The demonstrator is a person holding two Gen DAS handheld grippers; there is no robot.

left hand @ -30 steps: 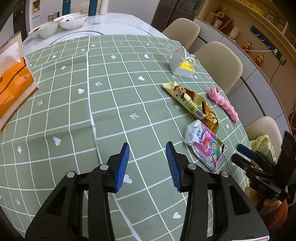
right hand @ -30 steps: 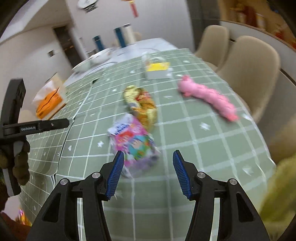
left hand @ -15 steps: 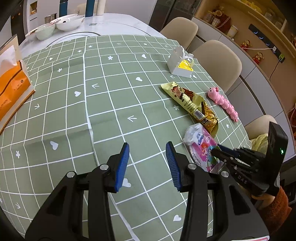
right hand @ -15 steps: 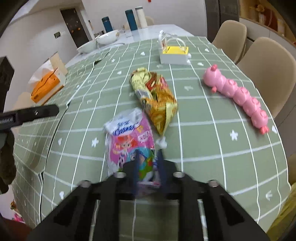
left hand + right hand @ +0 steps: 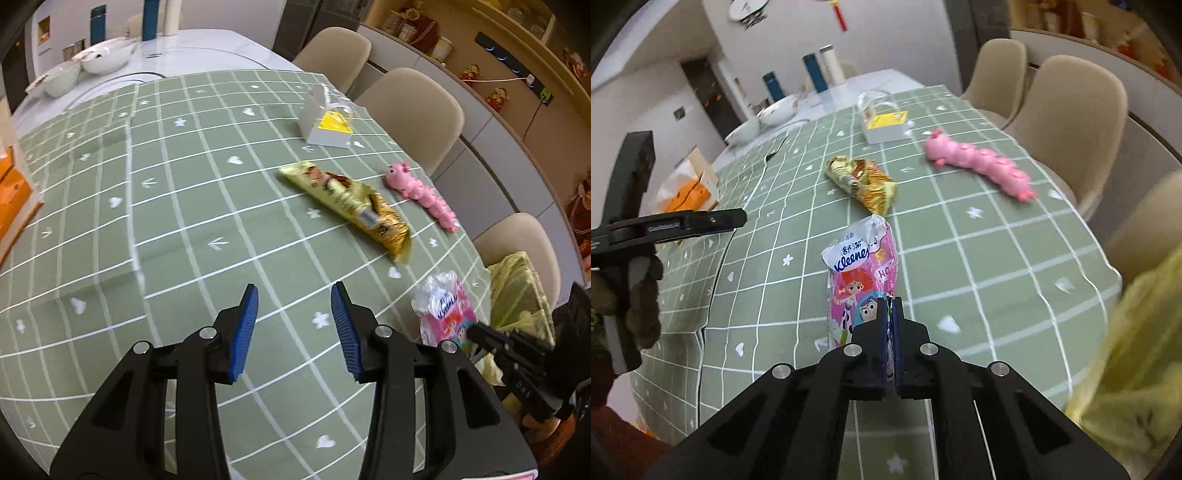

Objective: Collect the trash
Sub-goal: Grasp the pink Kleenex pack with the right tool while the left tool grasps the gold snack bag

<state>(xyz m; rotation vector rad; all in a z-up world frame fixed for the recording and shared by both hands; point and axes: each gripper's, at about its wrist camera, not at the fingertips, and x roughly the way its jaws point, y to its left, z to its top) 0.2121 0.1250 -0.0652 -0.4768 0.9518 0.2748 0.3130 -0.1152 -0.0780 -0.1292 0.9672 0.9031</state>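
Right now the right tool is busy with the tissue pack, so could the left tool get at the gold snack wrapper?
Probably yes: the left tool is open, and only bare tablecloth lies before the gold snack wrapper.

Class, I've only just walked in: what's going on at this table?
A person with a gripper in each hand is collecting trash off a green checked tablecloth. The right gripper is shut on the pink Kleenex packet. The left gripper is open and holds nothing. A yellow snack wrapper lies on the cloth beyond the packet.
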